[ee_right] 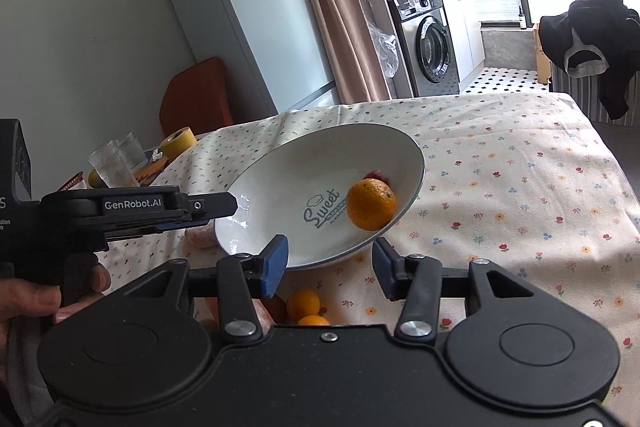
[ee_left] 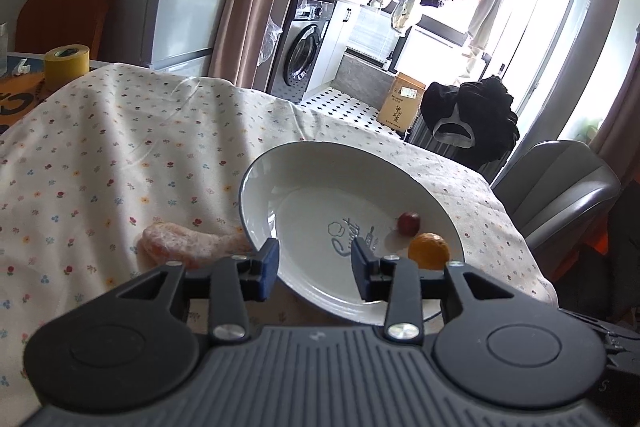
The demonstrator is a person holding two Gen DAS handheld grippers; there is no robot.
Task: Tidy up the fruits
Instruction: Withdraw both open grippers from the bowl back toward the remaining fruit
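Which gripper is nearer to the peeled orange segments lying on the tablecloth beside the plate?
Left. The left gripper hangs open just right of the peeled orange segments, over the plate rim. The right gripper, also open, sits further right, at the plate's near edge.

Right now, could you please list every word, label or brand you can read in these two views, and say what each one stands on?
"Sweet": on the floor of the plate, in script; the smaller line under it is too small to read.
"GenRobot.AI": on the side of the left gripper.
Cardboard box on the floor: printed label and characters, too blurred to read.
Mat at the table's far left: large letters, cut off, unreadable.
Washing machine panel: too small to read.
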